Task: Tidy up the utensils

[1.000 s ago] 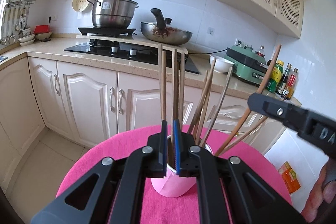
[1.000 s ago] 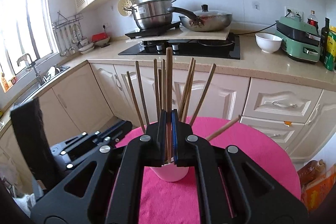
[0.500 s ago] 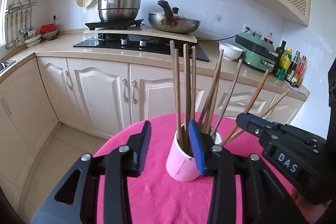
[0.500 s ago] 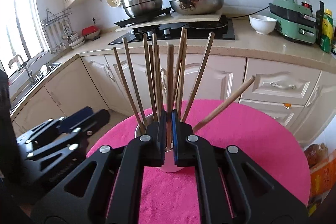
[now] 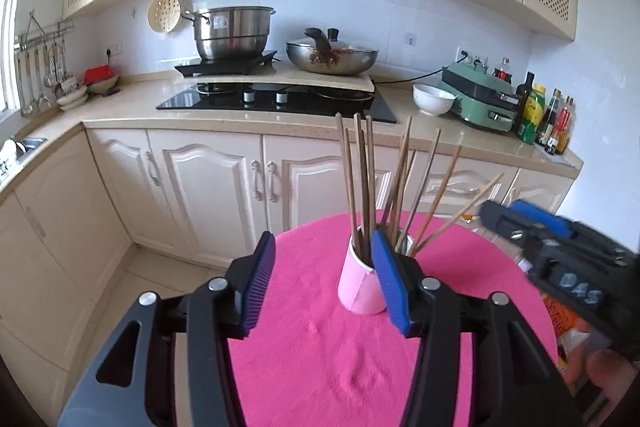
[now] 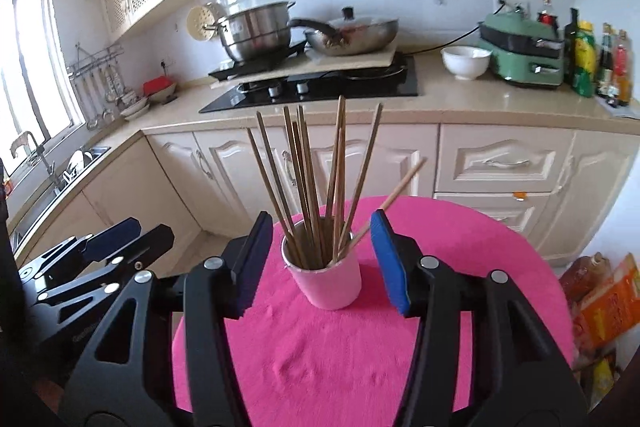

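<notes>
Chopsticks (image 6: 316,187) standing in a pink cup (image 6: 328,283) near the middle of the pink tabletop (image 6: 320,367)

Both the left hand-held gripper (image 5: 322,283) and the right hand-held gripper (image 6: 320,263) have just been opening and are seen empty, jaws apart. The slim brown wooden sticks are judged light, stiff and smooth, best pinched along the upper shaft; the cup is likely easily tipped

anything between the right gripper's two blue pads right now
In the right wrist view, the right gripper has just opened; the pink cup of wooden chopsticks shows in the gap, standing beyond the pads on the pink tablecloth, untouched.
</notes>
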Motion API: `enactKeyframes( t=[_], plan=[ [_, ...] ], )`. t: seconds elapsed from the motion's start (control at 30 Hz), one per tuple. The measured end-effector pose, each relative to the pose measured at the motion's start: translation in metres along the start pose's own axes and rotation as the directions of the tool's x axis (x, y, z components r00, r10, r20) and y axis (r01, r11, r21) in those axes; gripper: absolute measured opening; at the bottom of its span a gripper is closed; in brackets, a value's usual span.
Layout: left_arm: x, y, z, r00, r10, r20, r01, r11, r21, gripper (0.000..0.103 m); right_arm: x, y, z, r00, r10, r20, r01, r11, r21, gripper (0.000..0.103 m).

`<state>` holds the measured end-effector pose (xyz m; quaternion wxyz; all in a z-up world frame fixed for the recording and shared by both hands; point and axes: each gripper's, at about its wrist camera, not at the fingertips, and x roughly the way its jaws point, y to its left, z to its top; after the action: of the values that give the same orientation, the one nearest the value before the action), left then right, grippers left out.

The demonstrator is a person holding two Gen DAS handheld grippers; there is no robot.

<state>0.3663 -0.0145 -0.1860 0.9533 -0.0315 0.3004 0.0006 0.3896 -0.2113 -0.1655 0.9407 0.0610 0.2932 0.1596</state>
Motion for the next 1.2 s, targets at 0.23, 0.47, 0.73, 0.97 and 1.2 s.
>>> enactKeyframes(
  t=[0.23,0.47,0.73,0.97,1.2],
  plan=[
    [-0.066,-0.015,0.012,0.998,-0.024,0.049,0.024,1.000,-0.003,0.052,-0.085,0.012,0.007,0.997,-0.075,0.015,0.075,0.997,0.004,0.056],
    [-0.137,-0.045,0.022,0.991,0.003,0.132,-0.007,0.999,0.037,0.053,-0.156,0.014,0.011,0.995,-0.081,0.055,0.081,0.997,-0.003,0.063],
    [-0.233,-0.081,0.012,0.966,0.083,0.244,-0.086,0.996,0.000,0.068,-0.234,0.005,0.001,0.995,-0.014,0.095,0.020,0.998,-0.055,0.068],
    [-0.310,-0.110,-0.008,0.958,0.127,0.257,-0.123,0.992,-0.030,0.072,-0.304,0.000,-0.008,0.992,-0.002,0.128,0.013,0.996,-0.087,0.072],
    [-0.362,-0.122,-0.015,0.961,0.092,0.261,-0.090,0.996,-0.020,0.074,-0.354,0.009,-0.019,0.988,-0.001,0.155,0.017,0.995,-0.102,0.076]
  ],
)
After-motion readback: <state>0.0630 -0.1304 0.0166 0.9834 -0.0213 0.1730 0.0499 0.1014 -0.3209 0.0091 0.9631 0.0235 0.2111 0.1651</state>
